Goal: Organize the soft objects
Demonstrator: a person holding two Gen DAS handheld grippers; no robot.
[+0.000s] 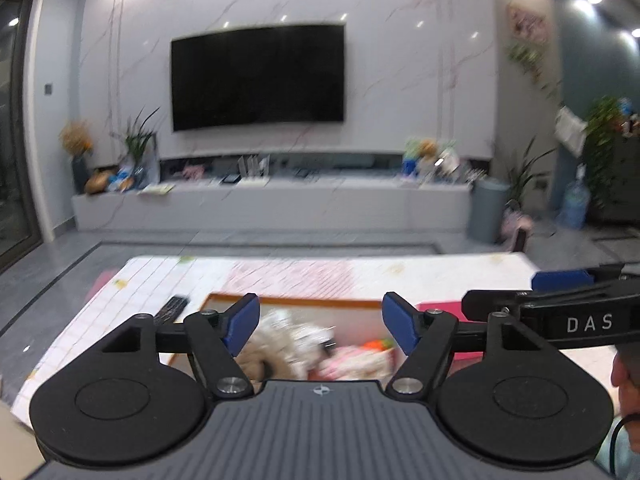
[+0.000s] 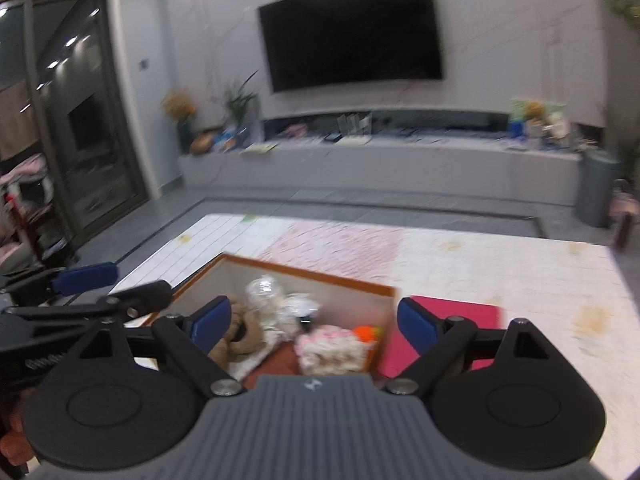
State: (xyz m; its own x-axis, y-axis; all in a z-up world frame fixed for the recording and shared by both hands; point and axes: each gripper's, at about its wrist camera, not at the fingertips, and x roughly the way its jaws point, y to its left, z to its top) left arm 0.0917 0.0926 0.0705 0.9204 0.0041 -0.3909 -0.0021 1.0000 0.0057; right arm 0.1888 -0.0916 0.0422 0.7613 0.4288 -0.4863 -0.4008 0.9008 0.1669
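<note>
A shallow box with an orange-brown rim [image 2: 312, 274] stands on the table and holds soft things. Inside are a brown plush toy [image 2: 236, 332], a white fluffy bundle [image 1: 288, 332], a pink-and-white cloth item [image 2: 332, 350] and a small orange piece [image 2: 366, 332]. My left gripper [image 1: 322, 320] hangs open above the box's near side, with nothing between its blue pads. My right gripper [image 2: 314, 324] is open too, above the same box and holding nothing. Each gripper shows at the edge of the other's view. Both views are blurred.
A pale checked cloth covers the table [image 2: 480, 264]. A black remote [image 1: 170, 309] lies left of the box and a flat pink mat [image 2: 440, 320] lies on its right. Beyond the table are grey floor, a long TV cabinet [image 1: 280, 204], a wall TV [image 1: 258, 78] and a grey bin [image 1: 486, 210].
</note>
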